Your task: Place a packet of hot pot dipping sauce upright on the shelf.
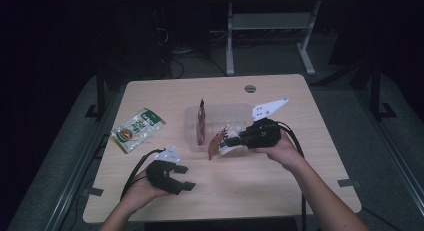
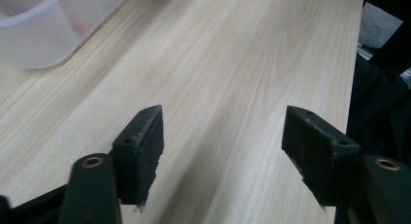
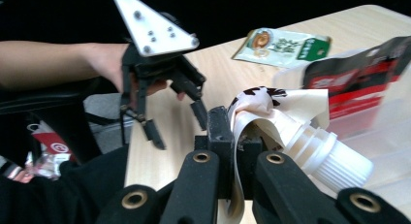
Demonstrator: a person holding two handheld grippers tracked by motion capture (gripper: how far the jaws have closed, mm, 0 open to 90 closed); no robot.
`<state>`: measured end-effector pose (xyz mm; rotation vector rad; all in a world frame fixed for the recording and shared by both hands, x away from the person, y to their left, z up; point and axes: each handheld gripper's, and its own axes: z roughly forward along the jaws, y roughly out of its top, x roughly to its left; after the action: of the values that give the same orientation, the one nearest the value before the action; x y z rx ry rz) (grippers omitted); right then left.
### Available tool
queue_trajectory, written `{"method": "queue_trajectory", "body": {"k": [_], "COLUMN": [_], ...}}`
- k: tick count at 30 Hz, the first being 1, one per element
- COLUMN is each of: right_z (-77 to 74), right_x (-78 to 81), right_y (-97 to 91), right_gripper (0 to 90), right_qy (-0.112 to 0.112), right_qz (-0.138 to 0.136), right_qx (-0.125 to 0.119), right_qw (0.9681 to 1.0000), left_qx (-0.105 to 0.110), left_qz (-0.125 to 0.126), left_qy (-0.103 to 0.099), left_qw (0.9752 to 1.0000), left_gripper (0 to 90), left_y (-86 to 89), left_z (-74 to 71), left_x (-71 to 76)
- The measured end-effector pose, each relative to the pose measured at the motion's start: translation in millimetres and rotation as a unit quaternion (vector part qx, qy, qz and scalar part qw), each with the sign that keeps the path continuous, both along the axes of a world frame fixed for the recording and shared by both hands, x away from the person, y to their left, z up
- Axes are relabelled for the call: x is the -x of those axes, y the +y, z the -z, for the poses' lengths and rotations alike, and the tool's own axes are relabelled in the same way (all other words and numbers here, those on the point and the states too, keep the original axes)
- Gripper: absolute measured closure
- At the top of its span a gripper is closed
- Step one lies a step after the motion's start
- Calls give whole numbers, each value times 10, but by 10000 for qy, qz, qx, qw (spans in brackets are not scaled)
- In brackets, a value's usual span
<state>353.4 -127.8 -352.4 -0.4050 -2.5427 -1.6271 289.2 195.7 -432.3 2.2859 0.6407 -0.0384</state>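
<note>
Packing snack packets into a clear tub, mid-transfer. Left to right: a green packet (image 1: 137,129) lies flat on the table (image 1: 280,186), well apart from the tub and not yet collected. The left gripper (image 1: 181,178) hovers low over bare wood near the person's edge, its jaws wide with nothing between them. The clear tub (image 1: 192,141) already holds one red packet (image 1: 201,121), standing on edge. The right gripper (image 3: 231,151) is clamped tight on the film of a spouted pouch (image 3: 286,122), held above the tub's near right part (judged ready to lower). Its long axis runs roughly level, slightly tilted; in the right gripper view, the white ribbed cap (image 3: 341,167) points right and toward the camera. Judged remaining: release this pouch, then fetch the green packet.
</note>
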Motion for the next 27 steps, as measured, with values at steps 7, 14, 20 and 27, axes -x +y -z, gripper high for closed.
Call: {"method": "queue_trajectory", "body": {"k": [7,14,20,27], "right_z": [-69,-121,-112,-46], "right_x": [-212,-415,-556,-623], "right_y": [-27,-40,-48,-54], "right_gripper": [895,895,894,894], "right_qy": [-16,-79,-181,-117], "right_qz": [190,416,640,675], "right_qx": [-60,99,283,354], "right_qw": [9998,9991,9974,9970], "left_qx": [-42,-36,-34,18], "left_qz": [-29,-41,-29,-50], "left_qy": [-35,-49,-45,5], "left_qw": [10000,10000,10000,10000], "left_gripper": [272,272,272,272], "left_y": [-4,17,14,16], "left_z": [16,11,10,31], "left_x": [-12,-10,-10,-8]}}
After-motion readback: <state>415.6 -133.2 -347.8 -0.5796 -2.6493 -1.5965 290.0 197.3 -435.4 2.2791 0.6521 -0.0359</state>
